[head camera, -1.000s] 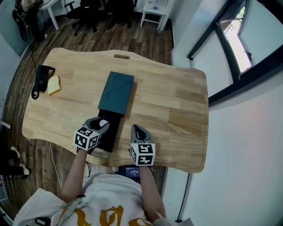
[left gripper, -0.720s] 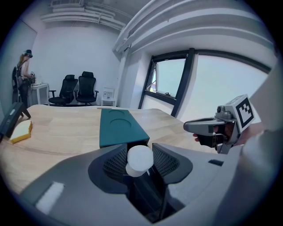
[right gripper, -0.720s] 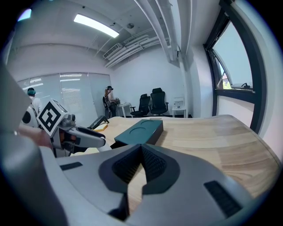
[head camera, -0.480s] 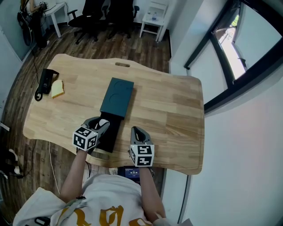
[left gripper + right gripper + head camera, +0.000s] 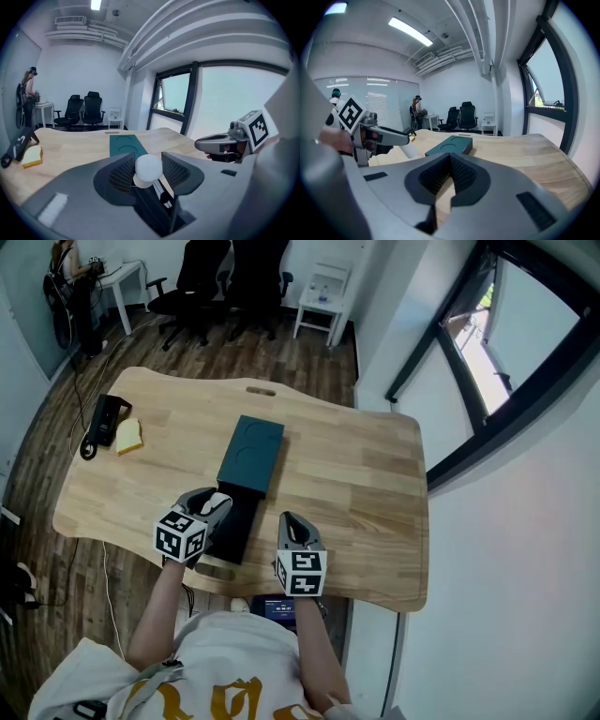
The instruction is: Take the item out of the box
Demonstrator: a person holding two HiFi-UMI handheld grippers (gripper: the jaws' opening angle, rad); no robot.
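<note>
A dark teal box [image 5: 250, 456] lies at the table's middle, its black inner tray [image 5: 232, 518] slid out toward me. My left gripper [image 5: 212, 505] hovers over that tray, shut on a round white item [image 5: 148, 169] that sits between its ribbed pads. The teal box [image 5: 125, 145] shows beyond the jaws, with the black tray [image 5: 157, 208] right below them. My right gripper [image 5: 292, 524] rests just right of the tray, shut with nothing between its jaws. In the right gripper view [image 5: 443, 180], the box [image 5: 450, 146] lies ahead and the left gripper [image 5: 379, 135] with the white item [image 5: 410, 151] at left.
A black device [image 5: 106, 418] and a yellow sponge-like piece [image 5: 129, 435] lie at the table's far left. The table [image 5: 356, 484] has a slot handle [image 5: 262, 391] at its far edge. Office chairs [image 5: 225, 277] stand beyond. Both grippers are near the front edge.
The head camera has shifted a little, so the table sits slightly differently in view. Both grippers keep their places; the left stays shut on the white item.
</note>
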